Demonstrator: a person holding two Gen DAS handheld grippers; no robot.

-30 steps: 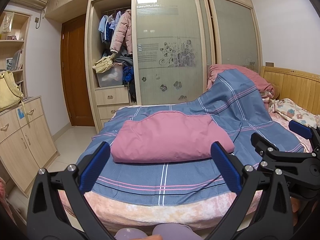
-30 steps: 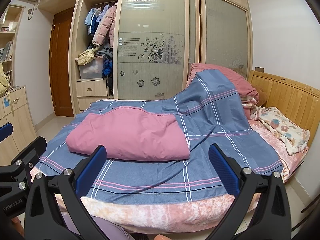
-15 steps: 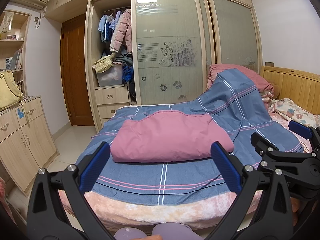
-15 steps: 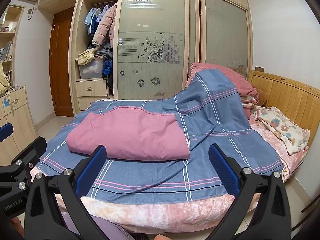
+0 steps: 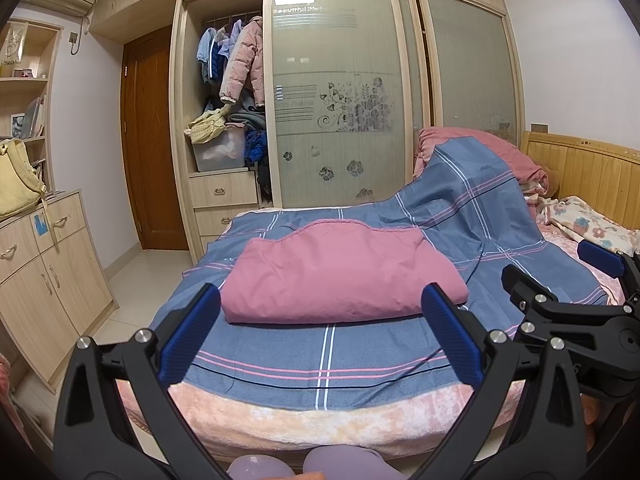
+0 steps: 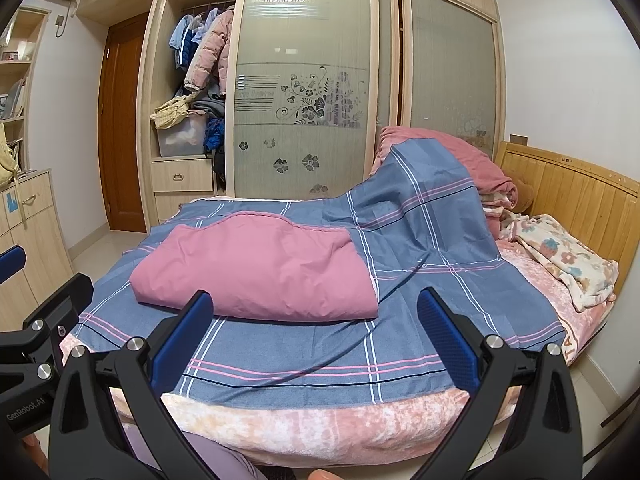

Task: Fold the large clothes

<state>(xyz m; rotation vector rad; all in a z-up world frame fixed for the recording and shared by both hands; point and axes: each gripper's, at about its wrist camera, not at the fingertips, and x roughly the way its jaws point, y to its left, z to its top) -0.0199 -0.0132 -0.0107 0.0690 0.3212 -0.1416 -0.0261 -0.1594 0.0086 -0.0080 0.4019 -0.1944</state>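
The left gripper (image 5: 320, 332) is held level, its jaws spread wide and empty. The right gripper (image 6: 312, 336) sits just beside it at the same height, jaws equally wide and empty. Each shows at the edge of the other's view. The person's knees (image 5: 304, 468) show below.

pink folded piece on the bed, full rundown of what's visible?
The pink folded piece is plain dusty-pink woven cloth, lightly creased, folded into a thick, roughly rectangular bundle with a wavy far edge. It lies flat on the blue plaid sheet, left of the sheet's raised part. Neither gripper touches it.
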